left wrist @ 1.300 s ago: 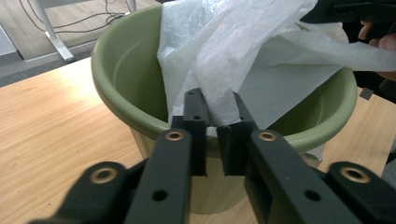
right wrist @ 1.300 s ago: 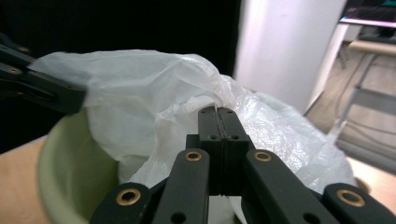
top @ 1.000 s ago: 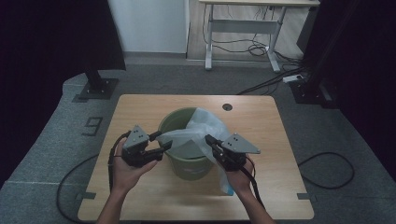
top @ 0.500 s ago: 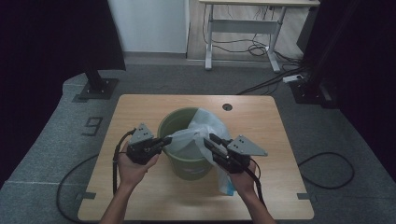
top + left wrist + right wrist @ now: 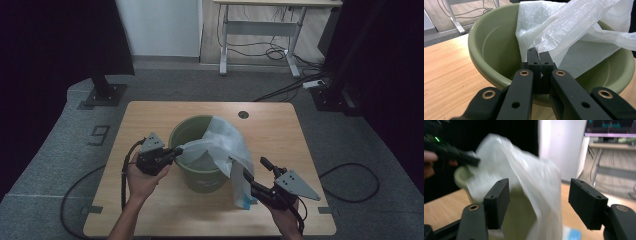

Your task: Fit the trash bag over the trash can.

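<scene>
Currently the plastic bag is draped over the green bin at the table's centre, pinched by the left gripper. The right gripper, jaws just opened wide and empty, sits toward the near right corner beside the hanging tail.

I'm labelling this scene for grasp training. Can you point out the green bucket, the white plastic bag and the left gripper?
green bucket (image 5: 202, 176): high view, front outer wall.
white plastic bag (image 5: 225, 140): high view, part draped over the rim.
left gripper (image 5: 176, 150): high view, shut jaw tips pinching the bag's edge.
</scene>
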Tool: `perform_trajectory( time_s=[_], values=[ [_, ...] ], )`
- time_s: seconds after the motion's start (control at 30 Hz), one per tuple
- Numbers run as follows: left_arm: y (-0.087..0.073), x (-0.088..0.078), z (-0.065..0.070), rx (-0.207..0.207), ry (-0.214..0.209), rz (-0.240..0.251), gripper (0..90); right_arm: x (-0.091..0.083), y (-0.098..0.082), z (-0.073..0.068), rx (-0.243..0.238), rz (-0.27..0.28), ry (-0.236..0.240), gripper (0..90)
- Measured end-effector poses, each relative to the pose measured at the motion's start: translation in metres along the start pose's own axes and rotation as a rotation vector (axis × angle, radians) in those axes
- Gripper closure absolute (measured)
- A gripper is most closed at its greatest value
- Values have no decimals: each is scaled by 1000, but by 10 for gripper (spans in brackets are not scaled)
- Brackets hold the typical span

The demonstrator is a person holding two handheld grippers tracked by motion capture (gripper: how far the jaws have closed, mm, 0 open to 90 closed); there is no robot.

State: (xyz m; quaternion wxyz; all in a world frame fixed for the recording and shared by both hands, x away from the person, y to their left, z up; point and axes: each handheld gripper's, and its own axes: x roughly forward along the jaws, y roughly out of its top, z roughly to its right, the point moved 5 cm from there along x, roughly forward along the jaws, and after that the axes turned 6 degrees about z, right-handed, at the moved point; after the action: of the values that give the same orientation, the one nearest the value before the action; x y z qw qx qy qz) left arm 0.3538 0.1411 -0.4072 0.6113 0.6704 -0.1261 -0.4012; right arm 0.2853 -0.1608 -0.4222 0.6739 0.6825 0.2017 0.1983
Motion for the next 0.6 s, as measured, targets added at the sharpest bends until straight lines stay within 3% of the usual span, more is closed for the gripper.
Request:
perform_trajectory(
  time_s=[0.17,0.33,0.5,0.53,0.57,0.6],
  values=[
    [1,0,0,-1,-2,-4,898,7,-33,6,34,-56,-61,259],
    [0,-1,-1,0,4,-4,898,21,-61,9,130,-108,-103,230],
    [0,-2,-3,-7,2,-2,898,28,-82,7,129,-152,-122,257],
    [0,-2,-2,-6,2,-2,898,29,-85,6,123,-158,-125,277],
    [0,-2,-2,-6,1,-2,898,29,-91,6,101,-157,-148,383],
    [0,-2,-2,-6,1,-2,898,29,-91,6,101,-157,-148,383]
  ],
)
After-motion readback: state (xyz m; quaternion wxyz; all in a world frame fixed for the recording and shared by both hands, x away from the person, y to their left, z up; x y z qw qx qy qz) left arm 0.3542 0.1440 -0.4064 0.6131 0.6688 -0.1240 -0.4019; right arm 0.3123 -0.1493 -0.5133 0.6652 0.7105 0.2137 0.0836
